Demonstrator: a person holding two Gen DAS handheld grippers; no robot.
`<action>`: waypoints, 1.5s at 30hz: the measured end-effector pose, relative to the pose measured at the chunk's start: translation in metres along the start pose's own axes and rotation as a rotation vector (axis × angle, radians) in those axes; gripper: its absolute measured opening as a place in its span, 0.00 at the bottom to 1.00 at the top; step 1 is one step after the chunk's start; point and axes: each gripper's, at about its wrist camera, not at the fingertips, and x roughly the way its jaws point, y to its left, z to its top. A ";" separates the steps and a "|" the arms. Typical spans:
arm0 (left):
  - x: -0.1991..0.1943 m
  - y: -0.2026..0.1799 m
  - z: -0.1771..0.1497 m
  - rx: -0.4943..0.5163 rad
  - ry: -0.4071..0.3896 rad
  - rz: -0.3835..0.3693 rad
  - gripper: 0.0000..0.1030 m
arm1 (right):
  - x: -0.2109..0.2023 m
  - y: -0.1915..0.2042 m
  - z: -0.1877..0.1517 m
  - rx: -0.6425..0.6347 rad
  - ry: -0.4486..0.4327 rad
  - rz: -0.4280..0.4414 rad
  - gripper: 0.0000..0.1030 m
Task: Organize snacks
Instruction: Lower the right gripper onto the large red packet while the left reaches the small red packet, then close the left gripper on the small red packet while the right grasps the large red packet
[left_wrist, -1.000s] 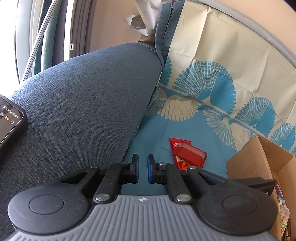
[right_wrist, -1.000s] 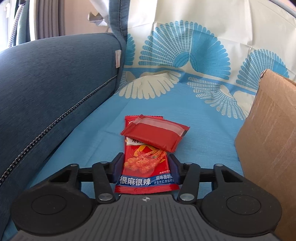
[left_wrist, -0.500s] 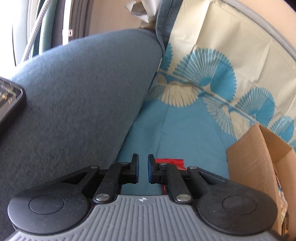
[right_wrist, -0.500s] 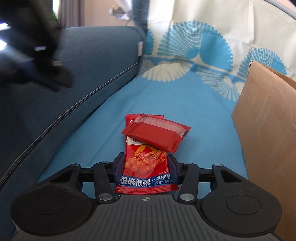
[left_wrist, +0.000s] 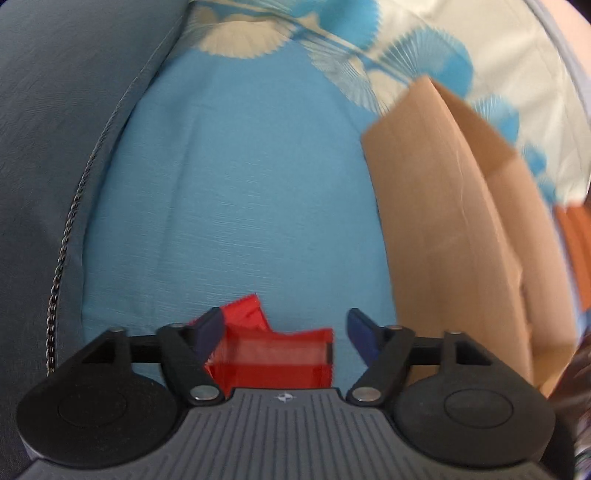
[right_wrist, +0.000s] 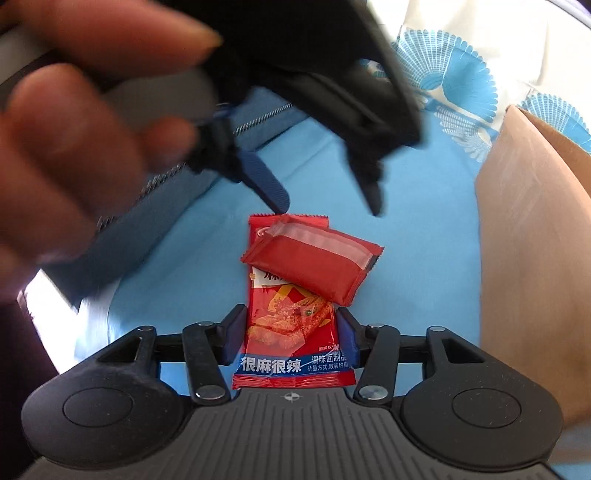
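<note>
Two red snack packets (right_wrist: 295, 306) lay on the blue cloth (right_wrist: 406, 229), the smaller one (right_wrist: 314, 262) resting across the larger. One cardboard box (right_wrist: 535, 258) stood beside them. Two grippers were in view, the left gripper (right_wrist: 325, 192) and the right gripper (right_wrist: 291, 339), along with one hand (right_wrist: 74, 147).

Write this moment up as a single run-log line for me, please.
left gripper: jaws opening over small red packet | right gripper: jaws opening, printed packet between pads | cardboard box: right of packets

I see a soft seat covered with a bright blue cloth (left_wrist: 236, 192) that has white and blue fan shapes. A dark blue-grey sofa cushion (left_wrist: 62, 122) sits on its left side. The light is bright, like daytime.
</note>
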 end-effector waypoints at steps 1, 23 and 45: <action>0.000 -0.004 -0.001 0.018 -0.011 0.051 0.79 | -0.003 -0.001 -0.002 0.007 -0.001 0.010 0.56; 0.032 -0.023 0.000 0.112 0.098 0.177 0.36 | -0.002 -0.007 -0.007 0.042 -0.041 0.039 0.61; -0.010 0.029 0.017 -0.171 -0.113 0.191 0.45 | -0.010 -0.003 0.001 0.115 -0.003 -0.099 0.59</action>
